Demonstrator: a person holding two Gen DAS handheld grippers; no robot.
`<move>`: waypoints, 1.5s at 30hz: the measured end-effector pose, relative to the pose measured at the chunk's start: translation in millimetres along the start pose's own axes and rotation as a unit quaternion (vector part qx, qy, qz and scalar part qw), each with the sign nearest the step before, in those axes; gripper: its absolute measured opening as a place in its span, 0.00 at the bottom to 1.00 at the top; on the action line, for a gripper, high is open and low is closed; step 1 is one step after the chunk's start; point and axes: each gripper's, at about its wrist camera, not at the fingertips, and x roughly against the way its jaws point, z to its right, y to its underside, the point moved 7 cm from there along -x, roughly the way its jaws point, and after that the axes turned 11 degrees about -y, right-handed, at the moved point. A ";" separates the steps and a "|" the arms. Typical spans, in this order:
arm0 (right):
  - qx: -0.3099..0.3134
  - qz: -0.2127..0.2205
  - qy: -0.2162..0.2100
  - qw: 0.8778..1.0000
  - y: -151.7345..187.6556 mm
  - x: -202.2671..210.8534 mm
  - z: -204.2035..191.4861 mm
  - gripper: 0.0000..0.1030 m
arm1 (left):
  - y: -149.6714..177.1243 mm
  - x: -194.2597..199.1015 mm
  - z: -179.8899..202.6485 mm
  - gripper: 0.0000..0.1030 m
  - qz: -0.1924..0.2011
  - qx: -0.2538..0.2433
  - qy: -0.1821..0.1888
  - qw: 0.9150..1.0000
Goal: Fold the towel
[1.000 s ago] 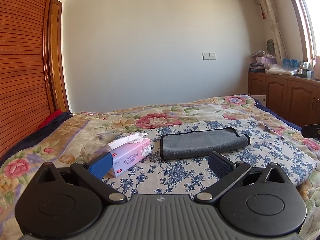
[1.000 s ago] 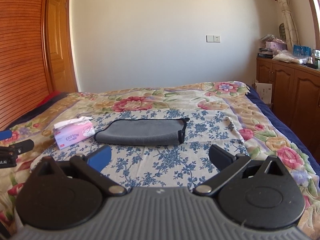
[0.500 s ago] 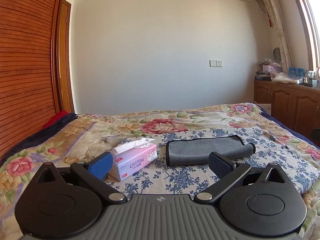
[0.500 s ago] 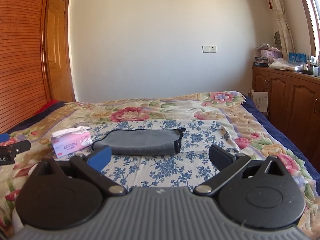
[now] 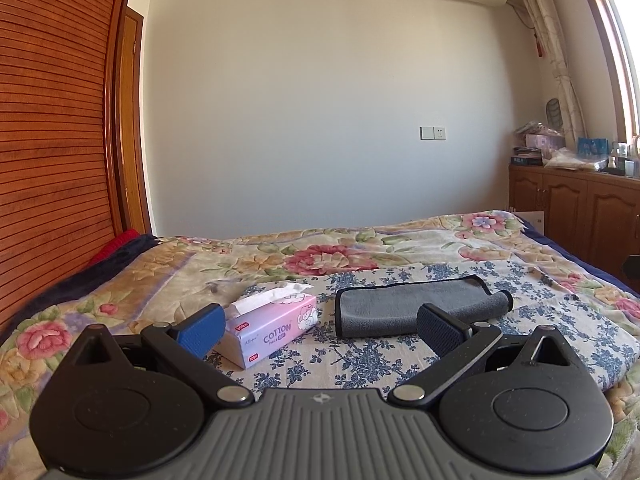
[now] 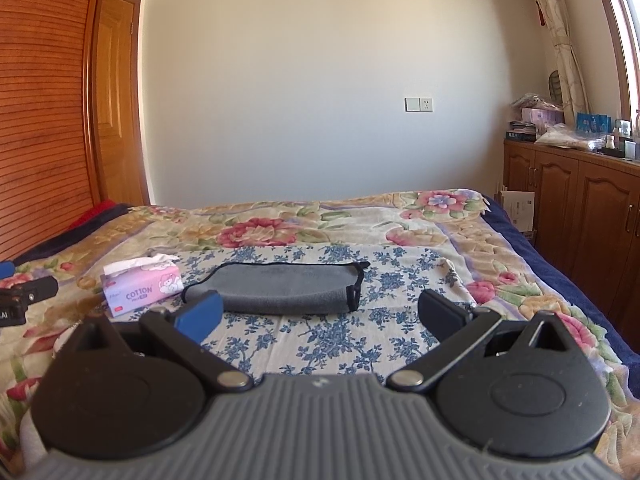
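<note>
A grey towel (image 5: 416, 306) with a black hem lies folded into a long flat strip on a blue-flowered cloth on the bed; it also shows in the right wrist view (image 6: 286, 292). My left gripper (image 5: 318, 330) is open and empty, held back from the towel's near edge. My right gripper (image 6: 318, 316) is open and empty, also short of the towel. The left gripper's tip shows at the left edge of the right wrist view (image 6: 24, 294).
A pink tissue box (image 5: 270, 328) marked COTTON stands left of the towel, seen too in the right wrist view (image 6: 142, 290). The floral bedspread (image 5: 332, 256) covers the bed. A wooden cabinet (image 6: 576, 208) with clutter stands right; a slatted wardrobe (image 5: 48, 152) stands left.
Both grippers have drawn back and tilted upward, so the towel and tissue box sit lower in both views. The towel has not moved. Both grippers stay open.
</note>
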 end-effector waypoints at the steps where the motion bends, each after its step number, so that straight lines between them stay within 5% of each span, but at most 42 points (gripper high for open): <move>1: 0.000 0.001 0.000 1.000 -0.4 0.2 0.0 1.00 | 0.4 -0.2 -0.5 1.00 0.000 0.000 0.000 1.000; 45: 0.005 0.013 0.007 1.000 -2.3 1.7 1.6 1.00 | 6.6 1.3 2.2 1.00 -0.004 -0.004 0.000 1.000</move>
